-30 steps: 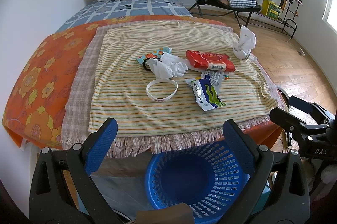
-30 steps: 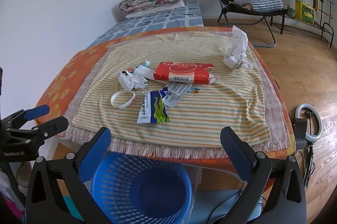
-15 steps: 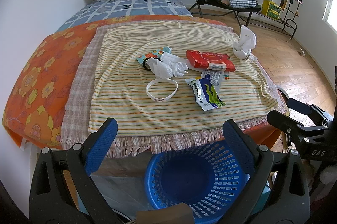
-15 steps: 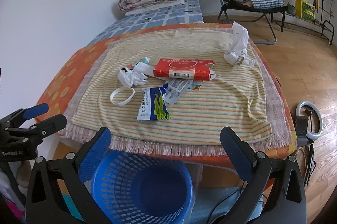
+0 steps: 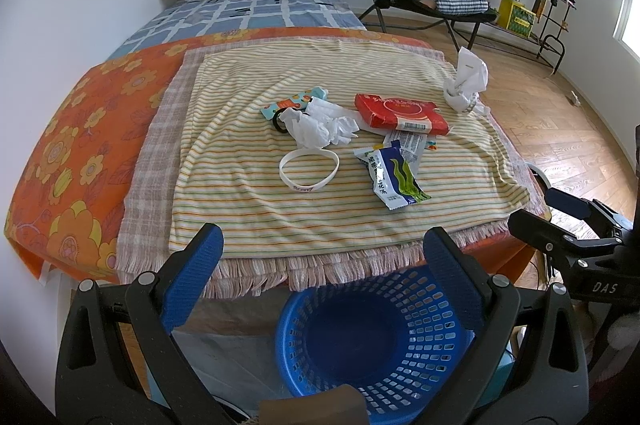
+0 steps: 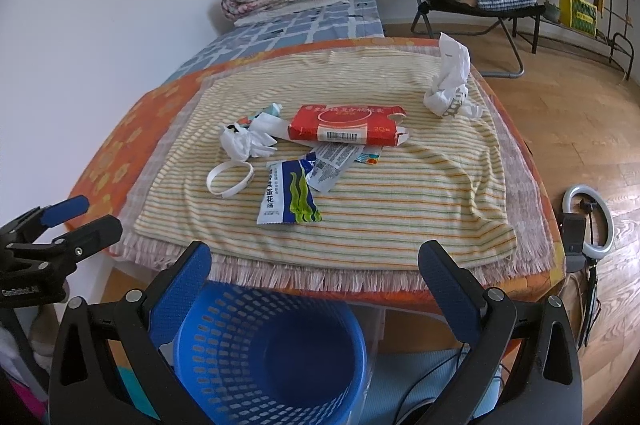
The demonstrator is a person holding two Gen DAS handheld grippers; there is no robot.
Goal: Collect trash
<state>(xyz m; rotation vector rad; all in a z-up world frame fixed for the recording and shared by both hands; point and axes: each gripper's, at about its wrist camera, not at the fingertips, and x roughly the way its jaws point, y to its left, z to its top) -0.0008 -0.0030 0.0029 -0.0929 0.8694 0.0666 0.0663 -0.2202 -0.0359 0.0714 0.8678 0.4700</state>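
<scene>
Both pairs of fingers are spread wide with nothing between them. The left gripper point(image 5: 322, 253) and the right gripper point(image 6: 314, 269) are held side by side, short of the near fringed edge of the table, above a blue perforated basket point(image 5: 384, 341) point(image 6: 276, 357) that stands on the floor just below that edge. The right gripper is also seen from the side in the left wrist view point(image 5: 560, 221), and the left gripper in the right wrist view point(image 6: 68, 221).

Trash is scattered on the striped cloth point(image 5: 248, 201) point(image 6: 400, 201) that covers the table. A red flat carton point(image 5: 400, 114) point(image 6: 348, 125) lies near the middle, partly over printed wrappers. A blue-and-green sachet point(image 5: 390, 179) point(image 6: 289, 195) is laid nearer the grippers, touching those wrappers. A white wristband point(image 5: 309, 171) point(image 6: 231, 178) lies just beside crumpled white paper point(image 5: 320, 127) point(image 6: 244, 141). Another crumpled paper wad point(image 5: 466, 81) point(image 6: 450, 81) stands well apart, at the far right edge of the cloth.
</scene>
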